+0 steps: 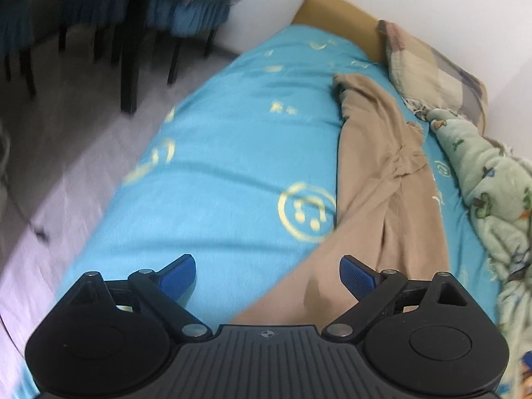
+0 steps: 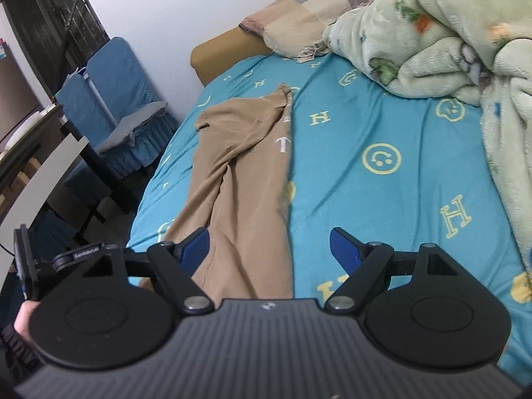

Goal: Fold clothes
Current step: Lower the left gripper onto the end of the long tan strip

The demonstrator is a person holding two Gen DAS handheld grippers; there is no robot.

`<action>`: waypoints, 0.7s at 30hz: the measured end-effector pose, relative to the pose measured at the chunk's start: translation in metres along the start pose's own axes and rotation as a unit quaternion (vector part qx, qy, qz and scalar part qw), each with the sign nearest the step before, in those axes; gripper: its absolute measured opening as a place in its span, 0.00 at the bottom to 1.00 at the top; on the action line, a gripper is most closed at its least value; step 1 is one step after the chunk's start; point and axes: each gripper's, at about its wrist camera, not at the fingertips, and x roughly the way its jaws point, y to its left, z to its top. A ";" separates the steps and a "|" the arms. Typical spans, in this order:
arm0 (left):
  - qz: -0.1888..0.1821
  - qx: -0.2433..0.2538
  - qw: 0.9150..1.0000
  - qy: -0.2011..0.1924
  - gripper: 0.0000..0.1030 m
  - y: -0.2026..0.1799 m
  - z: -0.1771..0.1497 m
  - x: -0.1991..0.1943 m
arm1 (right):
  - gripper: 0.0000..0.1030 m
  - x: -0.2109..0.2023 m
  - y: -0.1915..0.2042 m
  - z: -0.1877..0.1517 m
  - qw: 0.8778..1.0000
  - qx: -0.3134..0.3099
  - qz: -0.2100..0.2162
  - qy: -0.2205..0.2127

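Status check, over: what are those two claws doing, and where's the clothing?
Left gripper open, empty. Right gripper open, empty. Tan trousers lying lengthwise on blue bedsheet, unfolded. Green blanket alongside, clear.

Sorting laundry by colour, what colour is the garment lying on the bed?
Plain tan garment, clearest in right wrist view.

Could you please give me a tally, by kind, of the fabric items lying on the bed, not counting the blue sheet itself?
Tan trousers: 1
Green blanket: 1
Checked pillow: 1
Total: 3

Both the left gripper and the right gripper are open above the near end of the trousers, holding nothing.
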 end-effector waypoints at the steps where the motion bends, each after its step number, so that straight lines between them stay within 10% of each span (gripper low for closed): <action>1: 0.006 -0.015 1.000 0.010 0.88 0.004 -0.003 -0.001 | 0.79 -0.002 -0.003 0.000 1.000 0.008 0.002 -0.002; 6: 0.050 -0.067 0.995 0.049 0.83 0.015 -0.013 -0.010 | 0.79 -0.008 -0.024 -0.001 0.999 0.053 0.010 -0.005; 12: 0.064 -0.070 0.990 0.101 0.18 0.011 -0.022 -0.007 | 0.79 -0.004 -0.044 -0.003 0.995 0.100 0.023 0.012; 17: 0.075 0.070 0.994 0.044 0.03 -0.041 -0.041 -0.043 | 0.79 -0.006 -0.050 -0.005 0.992 0.117 0.034 0.014; 21: 0.069 0.213 0.974 -0.023 0.02 -0.094 -0.069 -0.081 | 0.79 -0.006 -0.053 -0.006 0.991 0.125 0.036 0.016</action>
